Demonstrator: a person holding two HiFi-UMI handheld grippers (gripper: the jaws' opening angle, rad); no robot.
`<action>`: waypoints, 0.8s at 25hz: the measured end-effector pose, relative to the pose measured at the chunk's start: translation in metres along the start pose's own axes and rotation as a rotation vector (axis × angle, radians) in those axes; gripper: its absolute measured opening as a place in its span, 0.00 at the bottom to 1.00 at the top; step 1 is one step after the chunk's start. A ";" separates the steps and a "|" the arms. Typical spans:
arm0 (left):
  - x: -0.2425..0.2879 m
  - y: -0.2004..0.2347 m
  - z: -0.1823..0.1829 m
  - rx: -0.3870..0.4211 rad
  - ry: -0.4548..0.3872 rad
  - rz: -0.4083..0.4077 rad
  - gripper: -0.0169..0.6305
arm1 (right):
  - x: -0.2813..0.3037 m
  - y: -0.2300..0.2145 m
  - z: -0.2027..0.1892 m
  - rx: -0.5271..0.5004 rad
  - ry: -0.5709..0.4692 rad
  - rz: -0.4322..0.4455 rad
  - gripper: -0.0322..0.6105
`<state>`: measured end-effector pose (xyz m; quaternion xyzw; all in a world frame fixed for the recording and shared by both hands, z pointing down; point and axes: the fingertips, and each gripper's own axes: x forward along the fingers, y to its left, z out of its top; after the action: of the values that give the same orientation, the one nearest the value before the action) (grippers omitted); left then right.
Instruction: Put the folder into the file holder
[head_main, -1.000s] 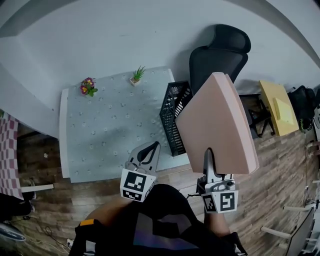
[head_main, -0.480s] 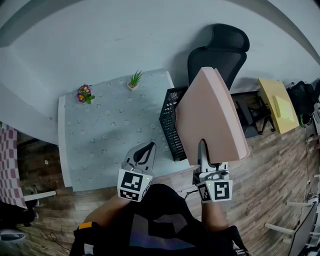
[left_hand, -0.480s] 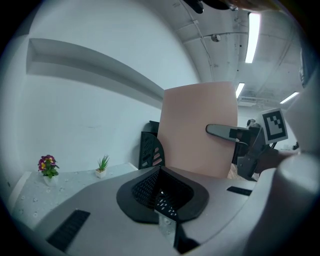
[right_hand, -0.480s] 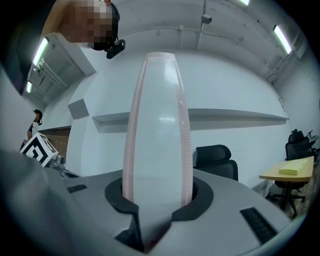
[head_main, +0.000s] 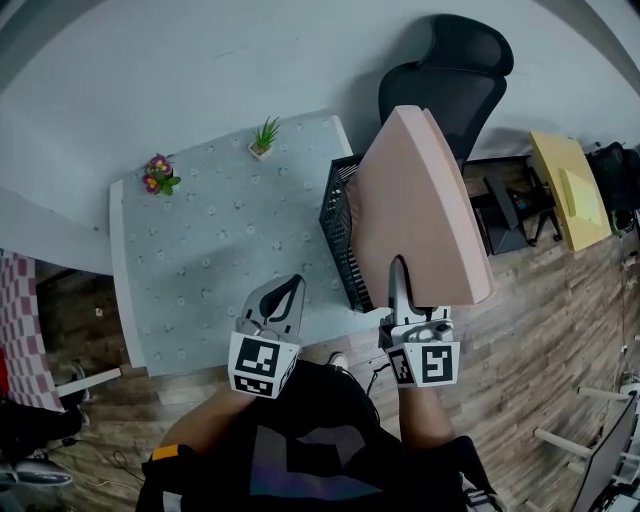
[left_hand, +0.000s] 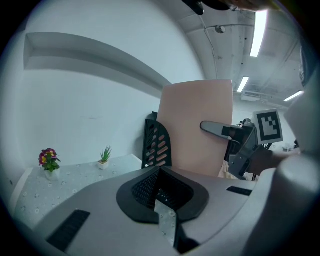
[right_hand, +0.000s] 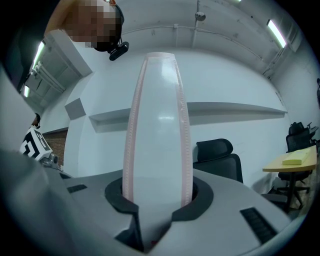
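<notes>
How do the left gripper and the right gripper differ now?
The left gripper is shut on nothing; the right gripper clamps the pink folder. The left gripper hovers over the table's near edge; the right gripper is near the black file holder. Both carry marker cubes.

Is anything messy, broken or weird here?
Nothing looks spilled or broken. The right tongs hold the pink folder up in the air near the black file holder, and the flowers and little plant stand upright on the table.

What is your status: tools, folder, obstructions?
Right tool shut on pink folder, upright, not yet in black file holder. Left tool shut, empty. Nothing visibly in the way.
</notes>
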<state>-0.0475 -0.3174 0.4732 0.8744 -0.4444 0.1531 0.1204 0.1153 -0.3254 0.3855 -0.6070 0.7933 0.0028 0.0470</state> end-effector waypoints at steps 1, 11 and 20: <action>0.002 0.000 -0.002 -0.004 0.006 0.000 0.04 | 0.002 0.000 -0.003 0.001 0.000 0.000 0.25; 0.018 -0.005 -0.019 0.002 0.050 -0.008 0.04 | 0.009 0.003 -0.040 0.009 0.009 0.001 0.26; 0.023 -0.010 -0.027 0.012 0.064 -0.005 0.04 | 0.004 0.004 -0.081 0.036 0.039 0.015 0.30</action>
<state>-0.0308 -0.3187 0.5062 0.8708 -0.4373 0.1836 0.1295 0.1041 -0.3336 0.4661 -0.6002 0.7984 -0.0229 0.0424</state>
